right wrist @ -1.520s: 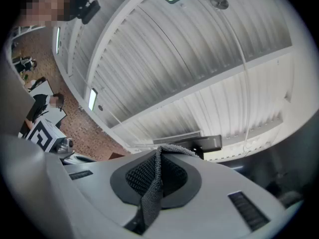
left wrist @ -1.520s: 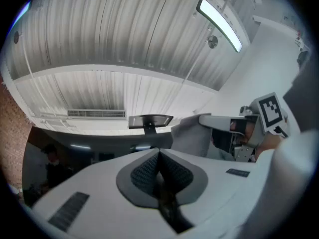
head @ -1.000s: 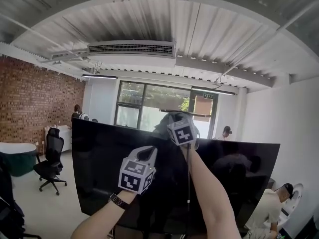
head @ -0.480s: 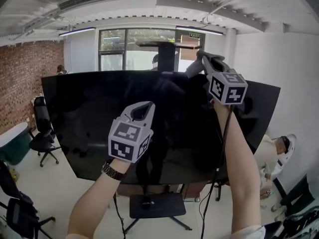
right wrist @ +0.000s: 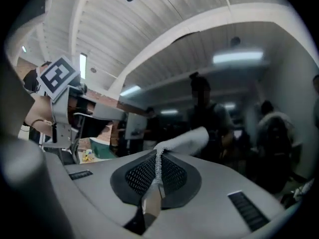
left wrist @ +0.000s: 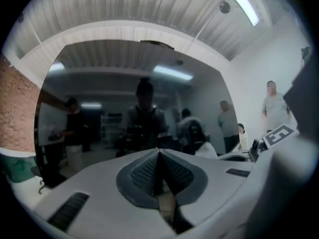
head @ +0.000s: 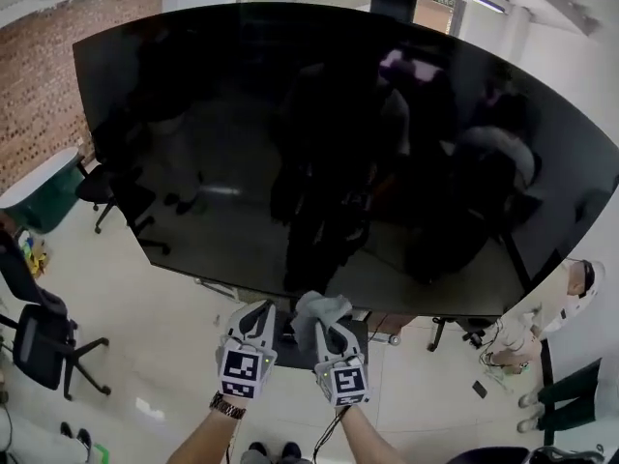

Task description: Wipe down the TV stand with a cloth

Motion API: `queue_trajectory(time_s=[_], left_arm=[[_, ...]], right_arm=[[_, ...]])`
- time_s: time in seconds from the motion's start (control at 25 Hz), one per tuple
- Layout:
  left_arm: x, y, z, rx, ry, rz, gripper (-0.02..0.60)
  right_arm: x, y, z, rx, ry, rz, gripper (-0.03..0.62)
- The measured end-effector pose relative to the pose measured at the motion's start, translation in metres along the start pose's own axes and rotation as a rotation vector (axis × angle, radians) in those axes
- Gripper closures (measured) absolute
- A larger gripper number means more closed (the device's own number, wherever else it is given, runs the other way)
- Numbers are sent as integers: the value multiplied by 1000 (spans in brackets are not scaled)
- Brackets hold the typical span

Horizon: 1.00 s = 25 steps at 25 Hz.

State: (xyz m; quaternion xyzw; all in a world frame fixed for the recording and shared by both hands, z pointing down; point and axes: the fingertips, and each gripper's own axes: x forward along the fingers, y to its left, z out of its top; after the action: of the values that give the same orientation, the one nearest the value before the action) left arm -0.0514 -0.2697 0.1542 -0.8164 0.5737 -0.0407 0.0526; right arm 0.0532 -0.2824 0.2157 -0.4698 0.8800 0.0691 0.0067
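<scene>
Down below the bottom edge of the big black TV screen [head: 319, 143], the person holds both grippers close together, just in front of their body and pointing forward. The right gripper [head: 329, 336] is clamped tight on a pale grey cloth [head: 317, 309]. In the right gripper view a thin fold of the cloth [right wrist: 184, 139] is pinched between the two pads and the rest bunches out past the tips, free to meet a surface. That looks like a sensible hold for wiping: the loose end does the rubbing while the pinch stops it slipping.

The left gripper [head: 256, 309] sits just beside the right one. Its own view shows its jaws pressed together with nothing between them [left wrist: 158, 168], so it seems to be along for balance or ready to steady something.

The dark base of the TV stand [head: 283, 334] peeps out between the two grippers, down on the pale floor under the screen. The cloth is not touching it yet; it hangs in the air well above. My guess is that wiping has not started and the cloth needs lowering to the stand first. A black office chair [head: 39, 346] stands well off to the left.
</scene>
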Motion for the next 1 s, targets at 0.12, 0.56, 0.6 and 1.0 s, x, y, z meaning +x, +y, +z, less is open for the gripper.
queue_trajectory(time_s=[0.12,0.56,0.6,1.0], left_arm=[[29,9,-84,-71,94,41,560],[75,14,-298,-115,39,-25,560],[76,11,-315,-114,33,-39,560],[56,-8,-464,-128,-71,-38,560]], right_arm=[[36,-25,-86,69,79,-8,577],[189,-54,-237,-146,-49,-80,577],[195,-56,-251,-159,-58,-91,577],[185,-55,-374,-159,-3,-33,577]])
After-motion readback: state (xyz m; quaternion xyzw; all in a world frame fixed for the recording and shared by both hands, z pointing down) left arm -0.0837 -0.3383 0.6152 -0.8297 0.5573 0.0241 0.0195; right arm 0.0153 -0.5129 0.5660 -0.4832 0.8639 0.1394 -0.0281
